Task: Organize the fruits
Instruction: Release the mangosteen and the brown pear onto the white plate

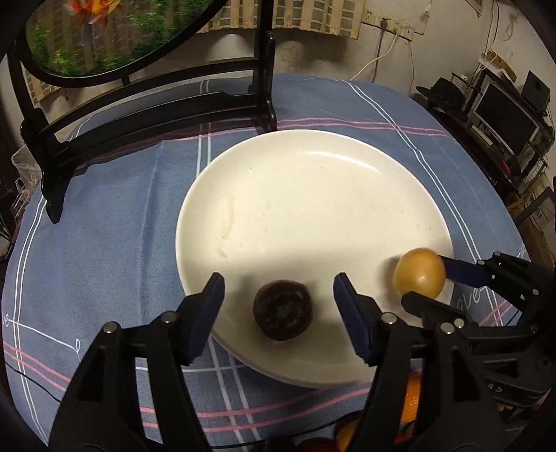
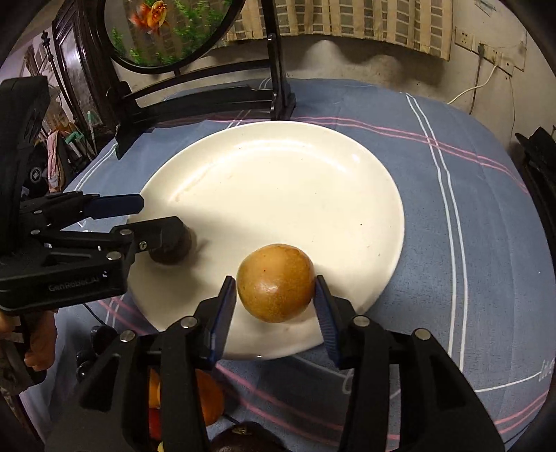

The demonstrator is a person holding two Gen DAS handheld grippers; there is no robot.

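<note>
Presently, left gripper [image 1: 278, 299] with jaws spread wide, one blue-padded finger [image 1: 351, 313] on each side of a dark brown, wrinkled round fruit [image 1: 283, 314]; neither pad touches it. That fruit sits on the near edge of a large round white ceramic plate [image 1: 312, 194], which lies on the tabletop under a blue cloth with white and pink stripes [image 1: 104, 243].

Right gripper [image 2: 276, 302] pinches a smooth yellow-brown round fruit [image 2: 276, 283] between its two pads, held at the plate's near right rim. Whether the fruit's underside touches the plate, cannot tell. From the left wrist view the same yellow-brown fruit [image 1: 419, 273] shows just right of the dark one, apart from it.

Beyond the plate stands a black wooden stand carrying a round goldfish picture [image 2: 166, 31]. Orange fruits [image 2: 208, 396] lie below the right gripper, partly hidden.
</note>
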